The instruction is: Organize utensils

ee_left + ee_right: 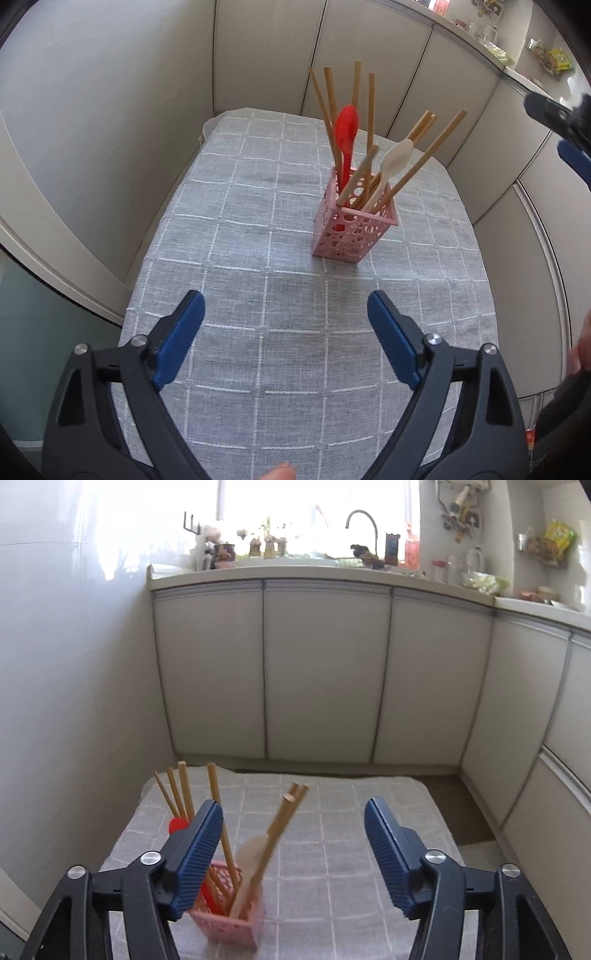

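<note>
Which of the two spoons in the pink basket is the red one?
The red spoon stands at the basket's left; the cream spoon leans right.

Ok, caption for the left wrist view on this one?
Open left gripper above gray tablecloth, facing pink holder with chopsticks, red spoon, white spoon.

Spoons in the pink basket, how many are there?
2. The red spoon stands on the left side of the pink basket; the cream spoon leans on the right. Chopsticks crowd around, so another could be hidden.
</note>
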`<action>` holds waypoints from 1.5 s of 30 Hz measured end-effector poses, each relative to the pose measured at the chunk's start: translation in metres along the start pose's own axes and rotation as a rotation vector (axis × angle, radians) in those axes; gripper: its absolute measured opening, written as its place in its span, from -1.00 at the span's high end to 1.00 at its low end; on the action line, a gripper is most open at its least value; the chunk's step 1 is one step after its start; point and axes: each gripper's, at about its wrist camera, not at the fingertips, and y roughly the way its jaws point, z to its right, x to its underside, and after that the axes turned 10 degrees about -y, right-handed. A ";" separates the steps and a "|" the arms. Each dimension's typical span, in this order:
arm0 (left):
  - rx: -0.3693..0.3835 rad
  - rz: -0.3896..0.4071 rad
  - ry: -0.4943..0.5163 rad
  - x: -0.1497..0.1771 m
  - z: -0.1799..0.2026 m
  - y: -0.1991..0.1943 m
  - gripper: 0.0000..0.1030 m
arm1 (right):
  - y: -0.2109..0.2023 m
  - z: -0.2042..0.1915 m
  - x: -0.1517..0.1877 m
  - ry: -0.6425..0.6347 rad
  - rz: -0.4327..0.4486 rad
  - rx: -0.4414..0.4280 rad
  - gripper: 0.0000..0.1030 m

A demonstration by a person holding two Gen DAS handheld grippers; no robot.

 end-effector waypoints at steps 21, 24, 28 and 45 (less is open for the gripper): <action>0.104 0.258 0.175 0.045 0.043 -0.197 -0.99 | -0.250 0.075 0.044 0.131 -0.038 0.063 -0.99; 0.088 0.294 0.190 0.055 0.041 -0.209 -0.99 | -0.266 0.063 0.042 0.087 -0.013 0.099 -0.99; 0.087 0.314 0.191 0.060 0.040 -0.210 -0.99 | -0.271 0.053 0.039 0.064 -0.001 0.092 -0.99; 0.078 0.316 0.181 0.061 0.035 -0.213 -0.99 | -0.258 0.048 0.042 0.039 -0.021 0.084 -0.99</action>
